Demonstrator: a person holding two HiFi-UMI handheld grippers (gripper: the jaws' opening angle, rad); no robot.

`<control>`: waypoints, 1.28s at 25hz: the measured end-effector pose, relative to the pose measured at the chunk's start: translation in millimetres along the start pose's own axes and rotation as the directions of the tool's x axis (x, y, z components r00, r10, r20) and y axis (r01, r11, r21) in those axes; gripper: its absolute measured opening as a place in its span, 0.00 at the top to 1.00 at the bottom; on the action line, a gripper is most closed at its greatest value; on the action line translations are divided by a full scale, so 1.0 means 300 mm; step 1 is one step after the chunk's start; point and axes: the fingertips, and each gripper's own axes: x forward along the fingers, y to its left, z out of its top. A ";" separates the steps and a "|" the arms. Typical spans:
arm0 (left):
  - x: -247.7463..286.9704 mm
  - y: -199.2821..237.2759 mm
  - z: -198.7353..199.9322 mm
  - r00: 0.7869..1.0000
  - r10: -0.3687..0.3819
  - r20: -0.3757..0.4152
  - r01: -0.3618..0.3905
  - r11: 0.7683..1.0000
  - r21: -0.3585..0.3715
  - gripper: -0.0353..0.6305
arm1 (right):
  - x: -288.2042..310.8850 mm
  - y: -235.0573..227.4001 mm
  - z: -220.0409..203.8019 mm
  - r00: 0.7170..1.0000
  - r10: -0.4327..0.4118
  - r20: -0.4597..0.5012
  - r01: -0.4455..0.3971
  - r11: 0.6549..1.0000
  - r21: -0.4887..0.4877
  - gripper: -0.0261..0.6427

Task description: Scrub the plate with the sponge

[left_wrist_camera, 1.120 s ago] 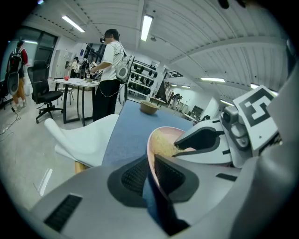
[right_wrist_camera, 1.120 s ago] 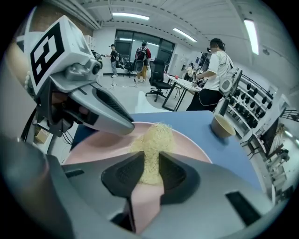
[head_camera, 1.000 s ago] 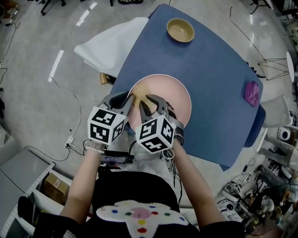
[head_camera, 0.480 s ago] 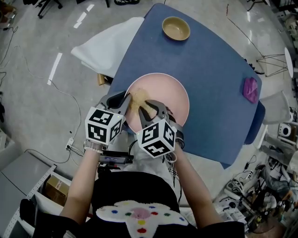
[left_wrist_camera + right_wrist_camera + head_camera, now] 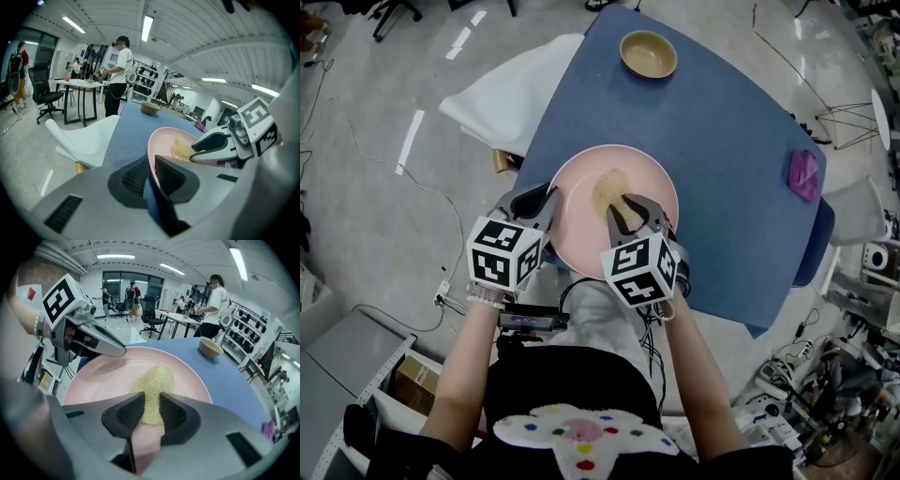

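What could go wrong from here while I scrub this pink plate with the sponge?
The left gripper pinches only the rim of the plate, so a hard scrub stroke might twist it loose. The plate sits at the near edge of the table, so a slip could send it to the floor. The right gripper holds the sponge by one end, and it may pull out under pressure.

Pink plate (image 5: 581, 234): smooth with a soft sheen, plastic or glazed ware, cannot tell which. Yellow sponge (image 5: 152, 378): coarse, porous. Blue counter (image 5: 722, 122): matt, even. Tan bowl (image 5: 648, 53), upper centre: smooth, slight gloss. The left gripper (image 5: 151, 164) and right gripper (image 5: 151, 397) have grey matt plastic shells; jaws carry dark ribbed pads (image 5: 126, 414). Grey floor (image 5: 356, 187) — polished, reflective.
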 end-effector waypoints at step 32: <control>0.008 -0.010 0.002 1.000 -0.005 0.000 0.005 1.000 0.000 0.86 | -0.060 0.162 -0.070 0.998 -0.023 -0.061 0.021 0.999 -0.037 0.81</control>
